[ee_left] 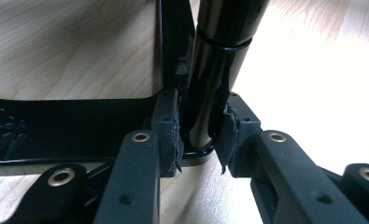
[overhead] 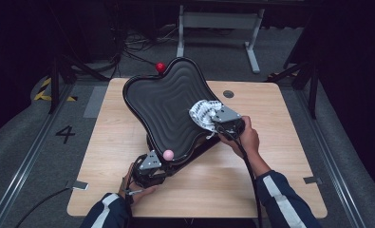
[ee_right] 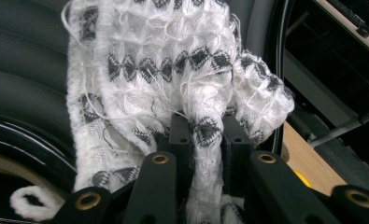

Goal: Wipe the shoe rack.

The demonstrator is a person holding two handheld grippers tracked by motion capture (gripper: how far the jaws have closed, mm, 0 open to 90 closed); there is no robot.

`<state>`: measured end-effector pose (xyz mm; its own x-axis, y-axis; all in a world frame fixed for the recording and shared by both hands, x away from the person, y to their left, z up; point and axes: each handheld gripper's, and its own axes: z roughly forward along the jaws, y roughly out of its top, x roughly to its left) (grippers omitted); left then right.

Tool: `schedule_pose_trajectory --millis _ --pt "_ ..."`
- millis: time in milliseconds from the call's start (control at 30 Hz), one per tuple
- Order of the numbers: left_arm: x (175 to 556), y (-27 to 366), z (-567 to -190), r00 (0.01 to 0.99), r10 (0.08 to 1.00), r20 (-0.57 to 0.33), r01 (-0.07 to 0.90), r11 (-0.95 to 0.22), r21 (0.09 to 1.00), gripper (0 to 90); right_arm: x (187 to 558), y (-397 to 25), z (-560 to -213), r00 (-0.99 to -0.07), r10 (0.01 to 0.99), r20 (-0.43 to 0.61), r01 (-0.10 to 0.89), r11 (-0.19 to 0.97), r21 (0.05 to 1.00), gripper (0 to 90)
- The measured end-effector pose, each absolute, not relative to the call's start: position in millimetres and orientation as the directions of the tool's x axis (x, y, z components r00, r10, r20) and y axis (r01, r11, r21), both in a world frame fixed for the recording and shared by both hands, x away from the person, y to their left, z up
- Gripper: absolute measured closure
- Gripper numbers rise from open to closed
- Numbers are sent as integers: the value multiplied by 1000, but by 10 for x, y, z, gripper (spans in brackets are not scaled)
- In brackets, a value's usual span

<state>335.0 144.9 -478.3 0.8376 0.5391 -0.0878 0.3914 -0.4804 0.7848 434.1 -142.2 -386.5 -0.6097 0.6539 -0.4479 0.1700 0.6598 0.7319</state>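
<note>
A large glossy black tray (overhead: 161, 102) with a rippled surface stands tilted on the wooden table (overhead: 114, 142). A red ball (overhead: 160, 67) sits at its far edge and a pink ball (overhead: 168, 154) at its near edge. My right gripper (overhead: 210, 119) (ee_right: 208, 133) is shut on a white cloth with a black woven pattern (overhead: 203, 112) (ee_right: 173, 70), which lies against the tray's ripples. At the tray's near end my left gripper (overhead: 156, 167) (ee_left: 201, 135) is shut on a shiny black post (ee_left: 217, 60) that rises from the black base (ee_left: 56, 126).
The table has bare wood left and right of the tray, and a dark round cap (overhead: 228, 94) near its far right. Beyond the table lie grey floor, cables and a white frame (overhead: 218, 21). A floor mark "4" (overhead: 65, 134) is at left.
</note>
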Motion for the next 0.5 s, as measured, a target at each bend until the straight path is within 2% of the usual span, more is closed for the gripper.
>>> schedule_pose_trajectory --millis 500 --pt "3352 1448 -4785 839 538 -88 389 -479 787 703 3983 -953 -3850 -738 521 -429 40 668 743 793"
